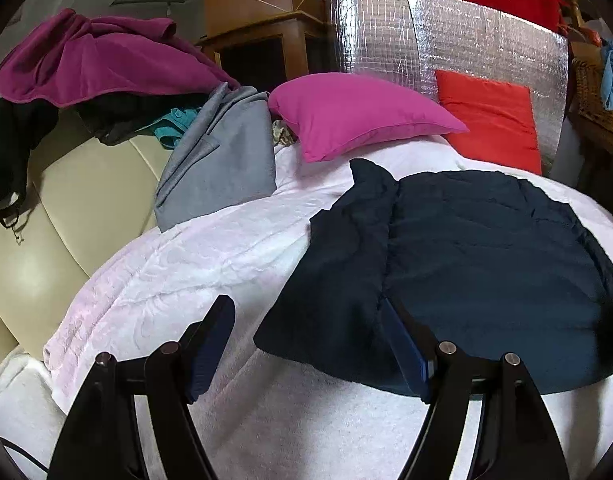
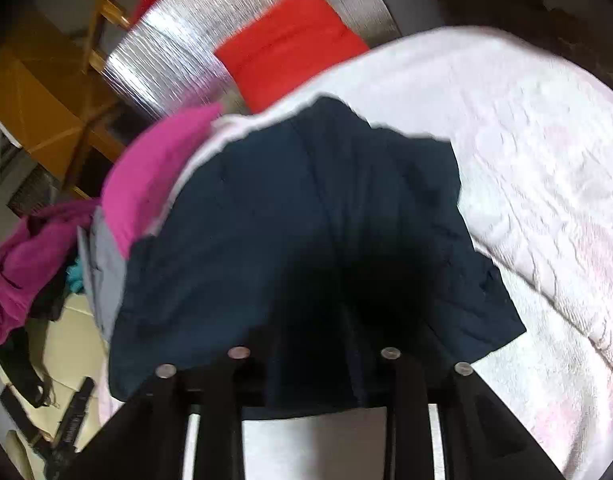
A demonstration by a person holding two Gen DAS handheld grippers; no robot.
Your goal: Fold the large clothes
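White blanket (image 1: 186,272) carries navy vest (image 1: 486,248), under left jaws spread wide; right jaws hidden.

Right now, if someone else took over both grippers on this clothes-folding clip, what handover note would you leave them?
Left gripper: open, empty, above the near left edge of the navy padded garment.
Right gripper: fingertips hidden under the navy fabric; the view is blurred, so grip cannot be confirmed.
The garment lies on the white blanket, its left side already folded inward along a lengthwise crease.
Left to do: remaining folds. Unfolded clothes, including a magenta fleece and a grey garment, wait on the left.
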